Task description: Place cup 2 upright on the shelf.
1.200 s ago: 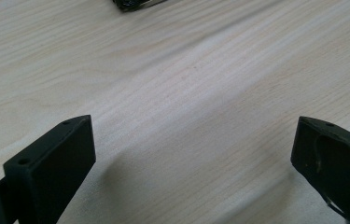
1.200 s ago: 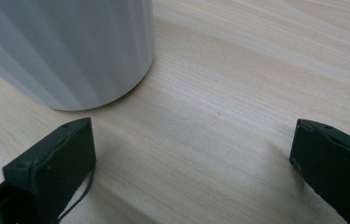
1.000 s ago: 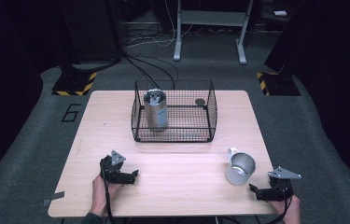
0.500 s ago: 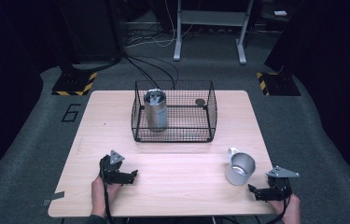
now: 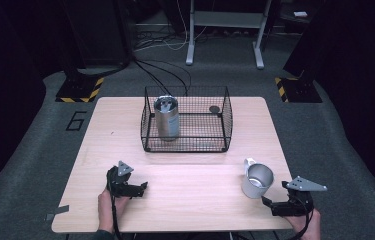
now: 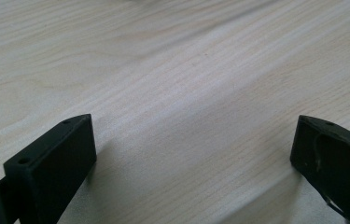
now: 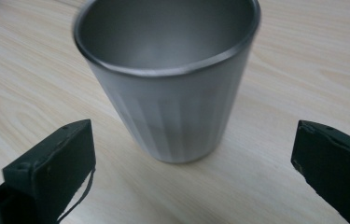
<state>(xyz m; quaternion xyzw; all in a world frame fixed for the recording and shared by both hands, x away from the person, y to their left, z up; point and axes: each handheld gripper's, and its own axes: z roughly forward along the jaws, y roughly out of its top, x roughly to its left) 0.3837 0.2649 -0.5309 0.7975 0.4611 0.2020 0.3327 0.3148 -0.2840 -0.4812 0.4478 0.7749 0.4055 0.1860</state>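
We see one cup (image 7: 172,84) ahead of our right gripper (image 7: 193,163), fingers wide, empty; our left gripper (image 6: 193,158) likewise gapes over bare bench (image 6: 172,70).

One mark to read here: a big dark numeral 6 (image 5: 76,120) painted on the grey floor (image 5: 35,150), just off the left edge of the table (image 5: 115,140). Beyond it sits a yellow-and-black hazard stripe (image 5: 81,91) on a stand's base, a warning sign with no lettering; nothing on the table carries legible writing.
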